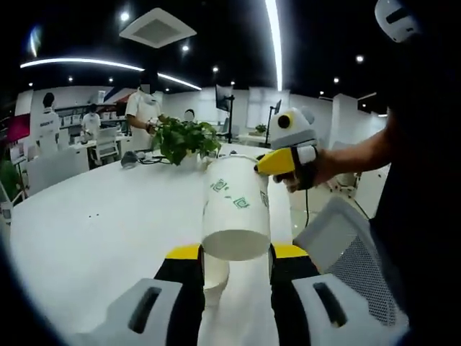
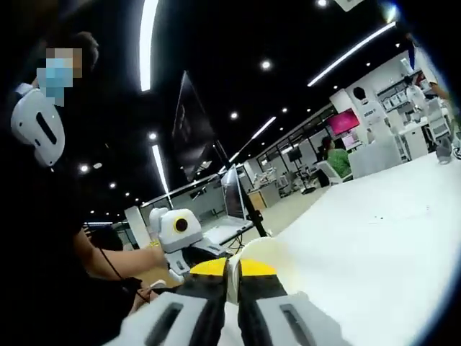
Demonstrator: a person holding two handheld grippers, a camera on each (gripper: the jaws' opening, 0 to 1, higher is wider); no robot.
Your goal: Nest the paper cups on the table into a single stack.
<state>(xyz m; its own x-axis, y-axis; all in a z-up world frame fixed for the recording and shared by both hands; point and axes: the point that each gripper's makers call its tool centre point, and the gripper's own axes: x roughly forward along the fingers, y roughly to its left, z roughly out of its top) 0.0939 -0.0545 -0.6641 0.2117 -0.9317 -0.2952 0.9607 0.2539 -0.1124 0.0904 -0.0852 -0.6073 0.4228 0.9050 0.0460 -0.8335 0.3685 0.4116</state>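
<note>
A paper cup [image 1: 236, 209] is held by its base between the jaws of the left claw [image 1: 235, 252], its mouth pointed away over the white table [image 1: 94, 216]. The right claw [image 1: 277, 163] is seen at that cup's rim, and in the right gripper view the right claw [image 2: 232, 268] is closed narrow on a thin pale wall, judged to be the cup rim [image 2: 270, 254]; whether it is a second cup being fed in cannot be told. For the step to go well, the two axes should be kept in line and the push made straight, with light squeeze so the paper is not crushed. The work is held aloft near the table's near edge, beside a mesh chair [image 1: 346, 245]; open table lies beyond, up to a potted plant [image 1: 184, 140] toward the far edge.
</note>
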